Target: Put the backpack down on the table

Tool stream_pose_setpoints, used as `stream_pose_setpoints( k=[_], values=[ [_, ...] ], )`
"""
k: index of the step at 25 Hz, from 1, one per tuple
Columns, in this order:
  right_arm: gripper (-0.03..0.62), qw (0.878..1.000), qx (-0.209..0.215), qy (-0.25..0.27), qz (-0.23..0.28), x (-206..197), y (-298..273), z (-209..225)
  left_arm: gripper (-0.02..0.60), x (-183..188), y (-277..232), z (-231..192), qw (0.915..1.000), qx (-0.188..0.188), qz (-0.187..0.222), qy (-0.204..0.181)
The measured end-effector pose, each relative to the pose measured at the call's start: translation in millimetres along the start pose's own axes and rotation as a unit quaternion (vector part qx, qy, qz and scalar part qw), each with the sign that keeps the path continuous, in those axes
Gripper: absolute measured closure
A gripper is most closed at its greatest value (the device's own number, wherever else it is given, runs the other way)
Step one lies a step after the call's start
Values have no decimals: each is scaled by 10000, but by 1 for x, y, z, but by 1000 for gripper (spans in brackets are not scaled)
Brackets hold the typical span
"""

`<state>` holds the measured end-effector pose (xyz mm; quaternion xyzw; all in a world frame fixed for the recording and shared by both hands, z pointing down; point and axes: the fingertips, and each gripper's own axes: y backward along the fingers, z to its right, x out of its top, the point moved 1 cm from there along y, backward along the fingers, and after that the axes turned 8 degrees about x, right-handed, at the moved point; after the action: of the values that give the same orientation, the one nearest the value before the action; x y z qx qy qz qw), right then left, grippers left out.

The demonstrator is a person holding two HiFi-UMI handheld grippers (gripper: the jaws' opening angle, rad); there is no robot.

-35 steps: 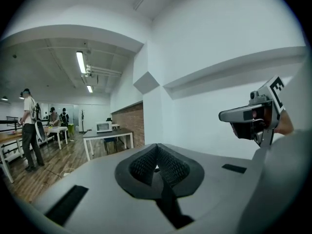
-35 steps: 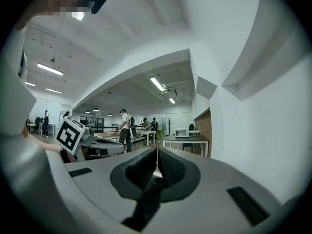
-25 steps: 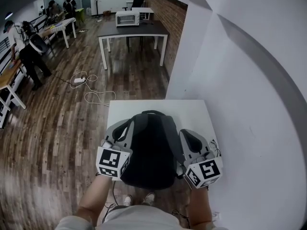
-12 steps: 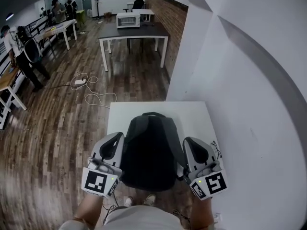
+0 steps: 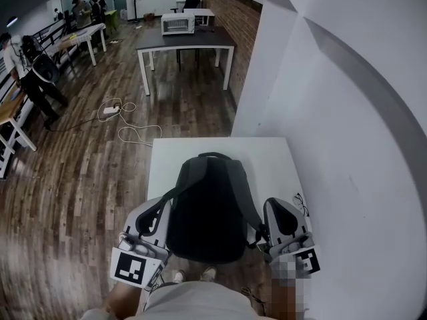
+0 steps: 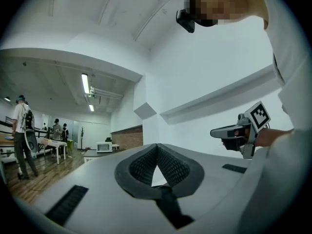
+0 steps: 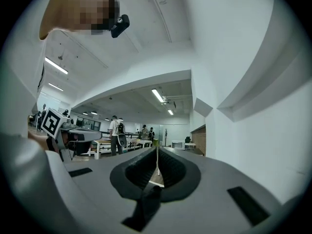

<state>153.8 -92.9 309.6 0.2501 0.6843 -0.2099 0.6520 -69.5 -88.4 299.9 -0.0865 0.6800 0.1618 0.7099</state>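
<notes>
A black backpack lies flat on the small white table, top handle pointing away from me and lower end at the near edge. My left gripper sits beside its left side, jaws shut. A shoulder strap runs from the pack down along that gripper; I cannot tell if they touch. My right gripper is beside the pack's right side, also shut. In the left gripper view the left gripper has nothing between its jaws, and the right gripper shows across from it. The right gripper is likewise empty.
A white wall runs close along the table's right side. A thin cable lies at the table's right edge. On the wood floor lies a power strip with a cord. Farther off stand a dark table with a microwave and people.
Both grippers have drawn back toward me from the backpack's sides, the left one farther. The backpack stays put on the table.
</notes>
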Motion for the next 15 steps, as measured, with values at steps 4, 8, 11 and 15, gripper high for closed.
stream_pose_setpoints(
  k=[4,8,11,15],
  values=[
    [551,9999,-113,-27,-12,-3,3,3,565,-2,10,-13,9999,127,-7,106],
    [551,9997,-186,131,73,3,-2,3,565,-5,3,-18,9998,157,33,101],
    [551,9993,-273,194,142,2,-3,8,565,-10,-1,-21,9995,237,61,175],
    [551,9991,-330,219,180,6,0,4,565,-14,4,-28,9990,303,21,321]
  ],
)
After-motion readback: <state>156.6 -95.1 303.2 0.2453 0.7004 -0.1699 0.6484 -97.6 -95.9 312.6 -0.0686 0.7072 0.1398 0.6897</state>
